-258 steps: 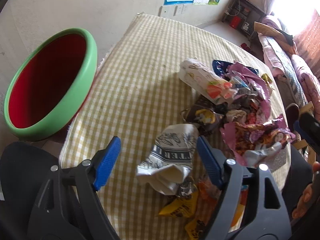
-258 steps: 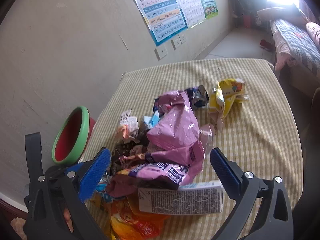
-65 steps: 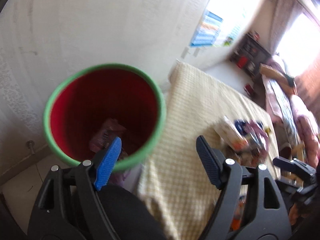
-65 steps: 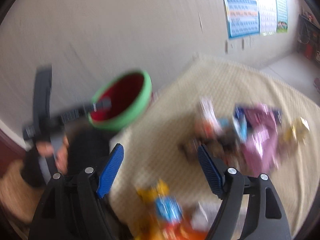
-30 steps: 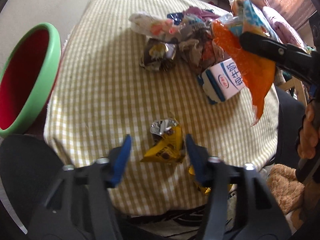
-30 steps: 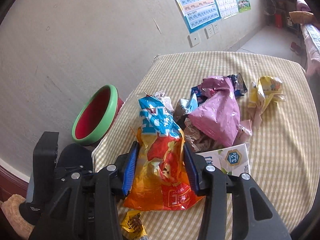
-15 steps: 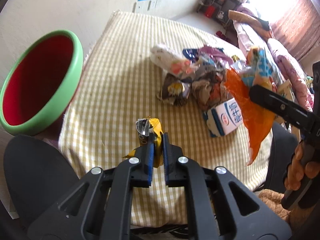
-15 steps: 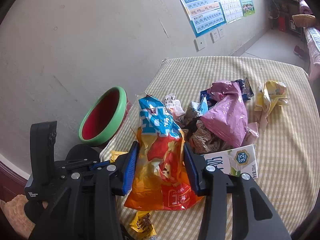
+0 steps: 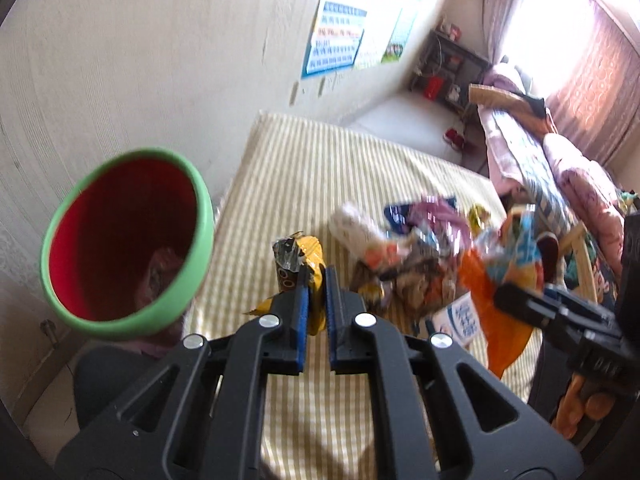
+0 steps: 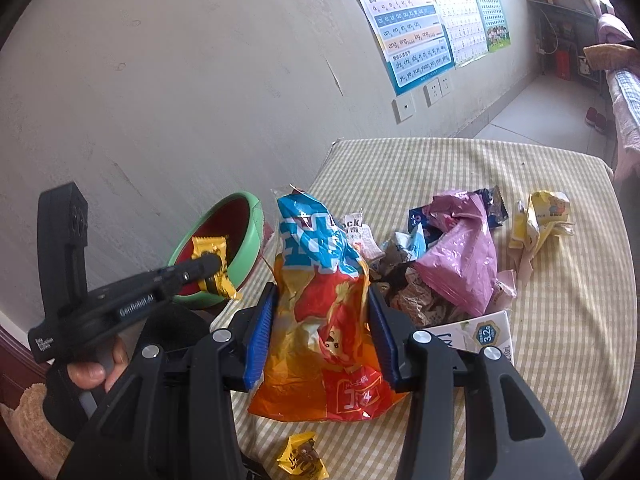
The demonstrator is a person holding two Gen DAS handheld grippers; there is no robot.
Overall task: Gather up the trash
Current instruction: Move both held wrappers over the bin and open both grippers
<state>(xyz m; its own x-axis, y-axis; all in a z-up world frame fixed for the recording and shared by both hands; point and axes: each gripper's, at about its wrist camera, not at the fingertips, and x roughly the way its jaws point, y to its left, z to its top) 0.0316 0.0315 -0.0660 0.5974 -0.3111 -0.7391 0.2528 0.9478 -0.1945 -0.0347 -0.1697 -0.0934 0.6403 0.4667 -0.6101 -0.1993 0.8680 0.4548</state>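
My left gripper (image 9: 314, 276) is shut on a small yellow snack wrapper (image 9: 306, 258), held in the air above the table's near edge. From the right wrist view that yellow wrapper (image 10: 212, 268) hangs in front of the green-rimmed red bin (image 10: 240, 248). The bin (image 9: 124, 240) stands left of the table, with some trash at its bottom. My right gripper (image 10: 320, 320) is shut on a large orange and blue snack bag (image 10: 324, 312), lifted over the table. That orange bag (image 9: 500, 276) also shows at the right in the left wrist view.
A pile of wrappers (image 10: 456, 264) and a milk carton (image 10: 480, 336) lie on the yellow checked tablecloth (image 10: 568, 320). A yellow packet (image 10: 540, 216) sits apart, and another small yellow wrapper (image 10: 302, 456) lies near the front edge. A wall runs behind the bin.
My left gripper shut on the yellow wrapper, lifted it off the table and swung it left toward the bin. The right gripper rose slightly with the orange bag.
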